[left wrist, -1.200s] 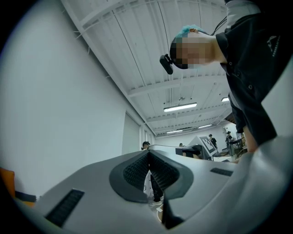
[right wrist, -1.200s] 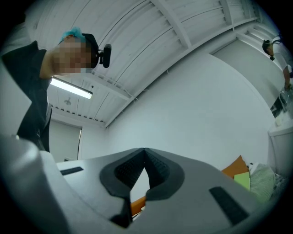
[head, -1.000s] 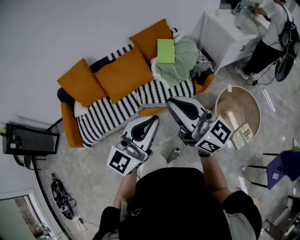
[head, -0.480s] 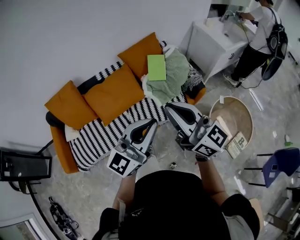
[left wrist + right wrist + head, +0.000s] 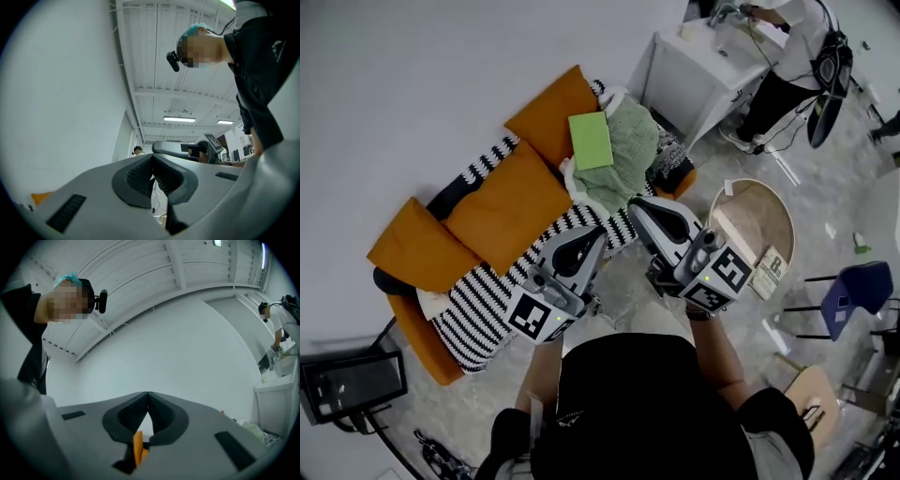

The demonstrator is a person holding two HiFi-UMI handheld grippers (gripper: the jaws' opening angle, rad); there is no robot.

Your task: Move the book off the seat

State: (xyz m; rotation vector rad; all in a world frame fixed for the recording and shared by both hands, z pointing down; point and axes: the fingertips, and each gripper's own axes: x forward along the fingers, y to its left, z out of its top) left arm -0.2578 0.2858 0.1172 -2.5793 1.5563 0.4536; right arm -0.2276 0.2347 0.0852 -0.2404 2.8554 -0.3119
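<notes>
Green book point(image 5: 590, 141) lies flat on a heap of pale green cloth point(image 5: 634, 141) at the right end of the sofa point(image 5: 414, 336), its top edge against an orange cushion point(image 5: 546, 114). Left hand-held gripper point(image 5: 593, 236) and right hand-held gripper point(image 5: 636, 208) have jaws together and nothing between them. Both are carried short of the seat, so probably the approach; the book is untouched.

You have open room above the book point(image 5: 590, 141) and along the sofa's point(image 5: 417, 342) front edge. A cushion point(image 5: 548, 117) crowds the book's left side, heaped cloth point(image 5: 630, 155) lies under it, and a cabinet point(image 5: 680, 84) stands just past the sofa's right end.
</notes>
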